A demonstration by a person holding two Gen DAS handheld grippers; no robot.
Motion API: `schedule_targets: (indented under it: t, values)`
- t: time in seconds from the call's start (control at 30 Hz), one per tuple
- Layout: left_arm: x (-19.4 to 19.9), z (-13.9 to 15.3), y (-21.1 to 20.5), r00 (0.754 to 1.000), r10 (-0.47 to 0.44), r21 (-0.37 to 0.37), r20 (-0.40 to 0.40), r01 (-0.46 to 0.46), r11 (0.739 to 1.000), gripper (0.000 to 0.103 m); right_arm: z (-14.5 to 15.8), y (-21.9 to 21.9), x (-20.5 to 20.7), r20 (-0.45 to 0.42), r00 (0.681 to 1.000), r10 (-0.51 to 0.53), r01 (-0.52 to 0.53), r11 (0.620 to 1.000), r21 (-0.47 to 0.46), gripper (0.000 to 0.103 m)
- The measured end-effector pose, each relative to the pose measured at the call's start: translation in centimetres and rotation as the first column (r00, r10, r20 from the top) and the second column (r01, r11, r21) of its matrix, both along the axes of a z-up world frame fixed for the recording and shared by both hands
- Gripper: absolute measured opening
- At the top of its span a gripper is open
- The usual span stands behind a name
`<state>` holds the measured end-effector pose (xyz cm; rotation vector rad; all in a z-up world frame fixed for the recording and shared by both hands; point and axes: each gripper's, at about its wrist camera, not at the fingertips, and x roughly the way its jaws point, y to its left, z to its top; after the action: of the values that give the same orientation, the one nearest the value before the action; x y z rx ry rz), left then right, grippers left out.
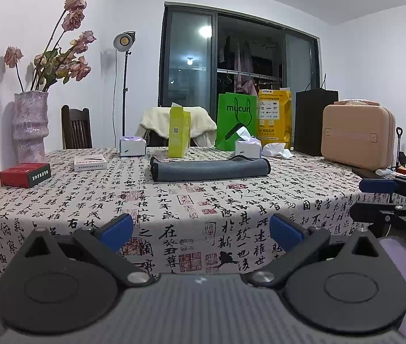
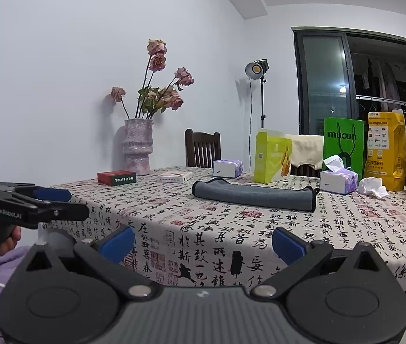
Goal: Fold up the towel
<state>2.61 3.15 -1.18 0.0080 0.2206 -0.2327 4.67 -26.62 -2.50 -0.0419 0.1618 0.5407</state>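
Observation:
A grey towel (image 1: 210, 168) lies folded into a long narrow strip on the calligraphy-print tablecloth (image 1: 174, 206), toward the far side of the table; it also shows in the right wrist view (image 2: 256, 195). My left gripper (image 1: 201, 230) is open and empty, held at the table's near edge, well short of the towel. My right gripper (image 2: 203, 242) is open and empty, also at the near edge, apart from the towel. Each gripper appears at the side of the other's view.
Behind the towel stand two tissue boxes (image 1: 247, 147), a yellow-green carton (image 1: 178, 132), a green bag (image 1: 236, 120), a yellow bag (image 1: 274, 117) and a tan case (image 1: 357, 137). A vase of dried roses (image 1: 31, 126), a red box (image 1: 25, 174) and a white box (image 1: 90, 162) sit at left.

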Motion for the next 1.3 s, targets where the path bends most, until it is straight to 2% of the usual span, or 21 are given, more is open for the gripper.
schedule_targets:
  t: [1.3]
  values:
    - [0.14, 0.29, -0.05, 1.000, 0.003, 0.001, 0.007, -0.003, 1.000, 0.103, -0.27, 0.02, 0.77, -0.035, 0.999, -0.020, 0.020, 1.000, 0.004, 0.103]
